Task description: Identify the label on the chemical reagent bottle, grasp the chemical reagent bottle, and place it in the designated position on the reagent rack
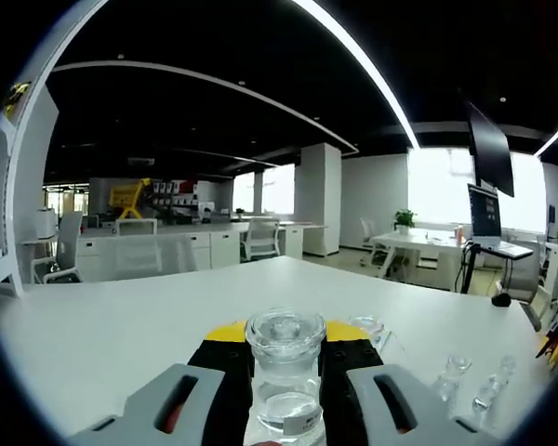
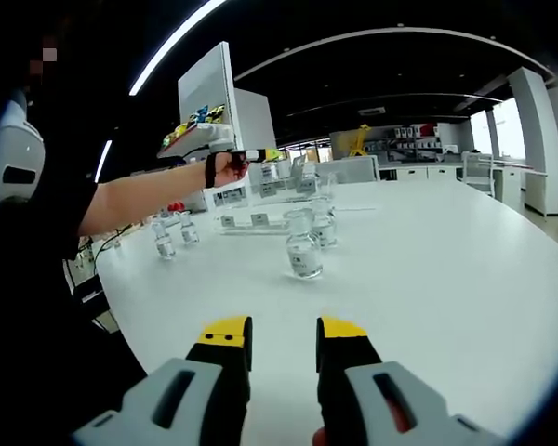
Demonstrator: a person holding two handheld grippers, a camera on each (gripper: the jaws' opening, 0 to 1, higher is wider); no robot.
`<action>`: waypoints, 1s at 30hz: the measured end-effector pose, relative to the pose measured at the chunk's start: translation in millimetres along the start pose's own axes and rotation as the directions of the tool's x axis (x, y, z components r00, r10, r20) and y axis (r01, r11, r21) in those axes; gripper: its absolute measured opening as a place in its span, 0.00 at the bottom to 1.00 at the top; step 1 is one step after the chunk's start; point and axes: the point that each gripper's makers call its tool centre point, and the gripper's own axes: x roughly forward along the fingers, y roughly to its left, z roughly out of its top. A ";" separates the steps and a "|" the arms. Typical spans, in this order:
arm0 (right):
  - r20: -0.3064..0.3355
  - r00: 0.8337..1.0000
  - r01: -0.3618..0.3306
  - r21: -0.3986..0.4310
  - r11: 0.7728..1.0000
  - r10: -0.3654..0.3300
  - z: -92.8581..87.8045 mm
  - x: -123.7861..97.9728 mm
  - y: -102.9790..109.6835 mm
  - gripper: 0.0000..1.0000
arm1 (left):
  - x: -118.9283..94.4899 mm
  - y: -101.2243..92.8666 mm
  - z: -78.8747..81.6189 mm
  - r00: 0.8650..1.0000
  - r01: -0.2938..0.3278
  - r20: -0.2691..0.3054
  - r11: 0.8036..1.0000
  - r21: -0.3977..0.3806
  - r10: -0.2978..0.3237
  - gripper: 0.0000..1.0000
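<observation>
Your left gripper (image 1: 285, 372) has its jaws clamped on a clear glass reagent bottle (image 1: 285, 376) with a stopper, held above the white bench (image 1: 121, 325); its label is cut off below. Your right gripper (image 2: 284, 348) hangs empty, jaws narrowly parted, facing more bottles (image 2: 304, 243) and the clear rack (image 2: 260, 216); their labels are too small to read

Open office around a broad white table

The white table (image 1: 121, 325) fills the lower half of the left gripper view; behind it at centre a white column (image 1: 318, 197), at left a yellow frame (image 1: 126, 197) above a row of white cabinets (image 1: 158, 249), and at right two dark monitors (image 1: 486, 177) over a desk with a small potted plant (image 1: 405, 219). Curved light strips (image 1: 353, 56) cross the black ceiling
</observation>
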 end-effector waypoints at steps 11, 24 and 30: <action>-0.005 1.000 -0.003 0.000 1.000 0.003 -2.1 0.6 2.4 0.27 | 0.8 -3.0 -14.9 1.000 0.010 -0.029 1.000 0.016 -0.009 0.27; 0.002 1.000 0.000 -0.008 1.000 0.000 0.4 -4.7 1.9 0.27 | 0.8 -3.8 -31.8 0.998 0.007 -0.060 1.000 0.006 -0.007 0.27; 0.003 1.000 -0.001 -0.008 1.000 0.001 0.5 -3.9 2.1 0.26 | 0.9 -1.9 -36.8 0.997 0.003 -0.073 1.000 0.002 -0.003 0.27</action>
